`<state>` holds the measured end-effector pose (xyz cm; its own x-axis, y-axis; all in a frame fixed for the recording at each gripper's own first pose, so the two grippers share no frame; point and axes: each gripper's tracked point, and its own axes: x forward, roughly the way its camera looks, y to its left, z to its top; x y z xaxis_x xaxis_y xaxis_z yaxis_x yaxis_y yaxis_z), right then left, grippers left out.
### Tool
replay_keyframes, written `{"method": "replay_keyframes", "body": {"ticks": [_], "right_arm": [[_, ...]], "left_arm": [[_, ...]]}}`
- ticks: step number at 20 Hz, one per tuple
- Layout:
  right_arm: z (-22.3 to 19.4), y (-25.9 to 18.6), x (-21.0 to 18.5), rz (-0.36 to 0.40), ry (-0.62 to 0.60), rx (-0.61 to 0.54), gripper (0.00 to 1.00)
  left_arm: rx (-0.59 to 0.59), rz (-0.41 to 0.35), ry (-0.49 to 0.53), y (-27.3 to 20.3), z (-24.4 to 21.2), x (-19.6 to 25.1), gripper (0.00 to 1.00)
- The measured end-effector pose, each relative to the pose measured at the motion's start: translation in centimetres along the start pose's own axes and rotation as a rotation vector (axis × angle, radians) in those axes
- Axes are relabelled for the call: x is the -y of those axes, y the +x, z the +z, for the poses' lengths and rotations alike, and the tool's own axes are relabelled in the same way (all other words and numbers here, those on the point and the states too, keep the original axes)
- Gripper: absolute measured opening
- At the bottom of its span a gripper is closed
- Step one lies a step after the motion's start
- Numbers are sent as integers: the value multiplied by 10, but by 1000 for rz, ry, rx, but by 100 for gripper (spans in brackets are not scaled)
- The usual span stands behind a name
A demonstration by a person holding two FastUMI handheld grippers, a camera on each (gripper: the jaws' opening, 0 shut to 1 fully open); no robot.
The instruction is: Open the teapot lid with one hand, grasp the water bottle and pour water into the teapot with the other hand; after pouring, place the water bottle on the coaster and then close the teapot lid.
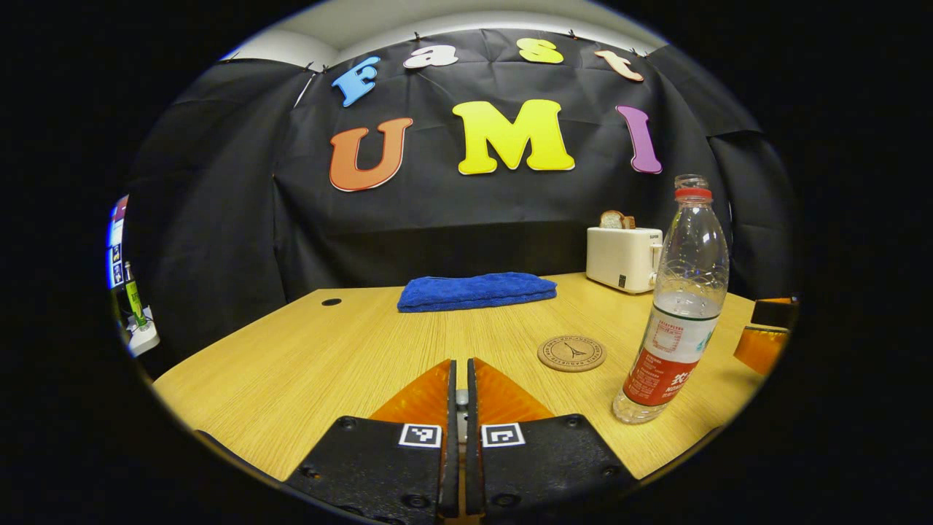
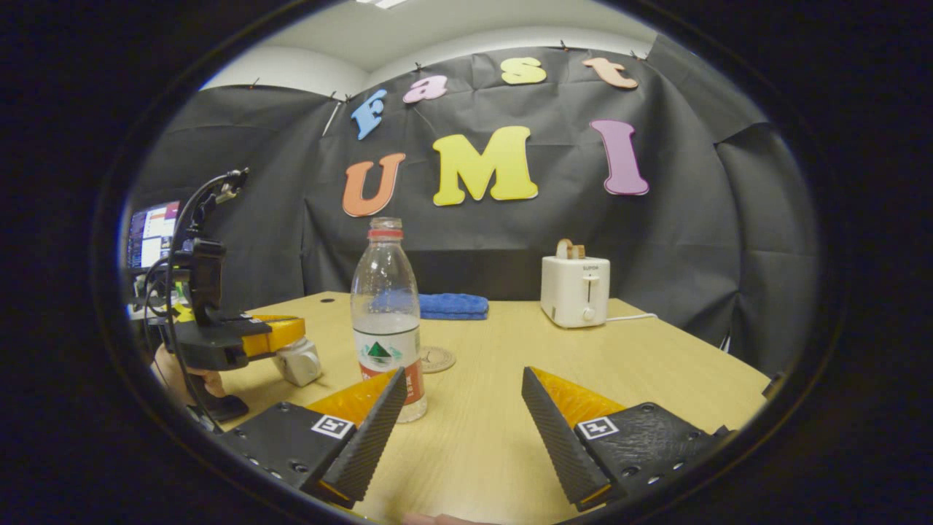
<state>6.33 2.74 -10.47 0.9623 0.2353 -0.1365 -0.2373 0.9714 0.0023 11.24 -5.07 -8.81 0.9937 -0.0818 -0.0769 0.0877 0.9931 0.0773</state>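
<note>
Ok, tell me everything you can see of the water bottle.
The water bottle is clear ribbed plastic with a red neck ring and a red and white label. No cap is discernible. It stands upright on the wooden table, about a third full. Nothing grips it. The coaster lies apart, behind it; the right gripper is open nearby.

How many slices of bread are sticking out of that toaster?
2, side by side in the top of the white toaster at the table's far right: one bread slice and a smaller one. More may sit hidden inside.

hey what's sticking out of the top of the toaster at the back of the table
Sliced bread stands in the slot on top of the white toaster, with only its upper part showing. The lower part is hidden inside the toaster, so how many slices there are is unclear.
</note>
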Motion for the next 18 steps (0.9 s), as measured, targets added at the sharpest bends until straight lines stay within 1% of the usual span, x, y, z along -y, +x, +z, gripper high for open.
{"method": "replay_keyframes", "body": {"ticks": [3, 5, 8, 11, 13, 14, 18], "right_arm": [[-3, 2, -8, 14, 4, -14, 97], [-2, 2, -15, 33, 6, -19, 97], [1, 8, -31, 60, 6, -14, 97], [7, 19, -48, 80, 0, -5, 97], [8, 29, -54, 71, 11, -12, 97], [10, 33, -57, 66, 22, -16, 95], [16, 53, -69, 36, 34, -14, 95]], "left_arm": [[5, -8, -49, -1, 9, -3, 3], [38, 0, -46, -5, 26, -7, 3], [60, -13, -52, -17, 42, -8, 3], [86, 2, -63, -31, 55, -20, 3], [94, 2, -71, -41, 60, -25, 3], [91, 15, -72, -45, 62, -31, 3], [87, 58, -85, -65, 67, -55, 3]]}}
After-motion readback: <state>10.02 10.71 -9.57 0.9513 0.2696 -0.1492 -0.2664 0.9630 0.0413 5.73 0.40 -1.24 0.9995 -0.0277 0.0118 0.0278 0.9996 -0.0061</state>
